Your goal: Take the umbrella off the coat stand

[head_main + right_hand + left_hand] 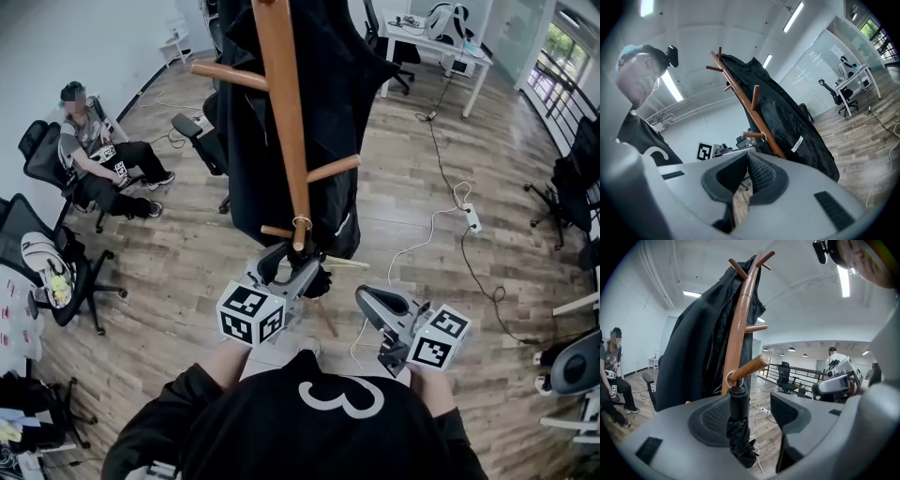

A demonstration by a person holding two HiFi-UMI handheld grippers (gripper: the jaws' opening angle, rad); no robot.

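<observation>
Fingers (715,417) of the left gripper (750,409): released, standing wide apart, one to each side of the umbrella (737,427) and not pressing on it, with a clear gap showing on the right-hand side. Set nearly level, just under the hanging point, most likely so that a squeeze would land on the stiff handle rather than on the soft cloth. Not yet off the coat stand (739,329), then: strung by a small metal ring (730,379) over a lower wooden peg (751,366), close against the pole. Looks compact and folded, all black, with a smooth round handle on top, straight up and down, and loose crumpled canopy bunched beneath. Probably light, and free to swing on the ring until gripped. With the peg sloping upward toward its tip, calls for a lift up and outward to clear, by this reading. Draped from the upper pegs behind, a long black coat (696,357), near enough to snag. Further right, well apart from the stand, the right gripper (746,161): pads clenched together, nothing between them, seemingly in reserve while the left does the work.
</observation>
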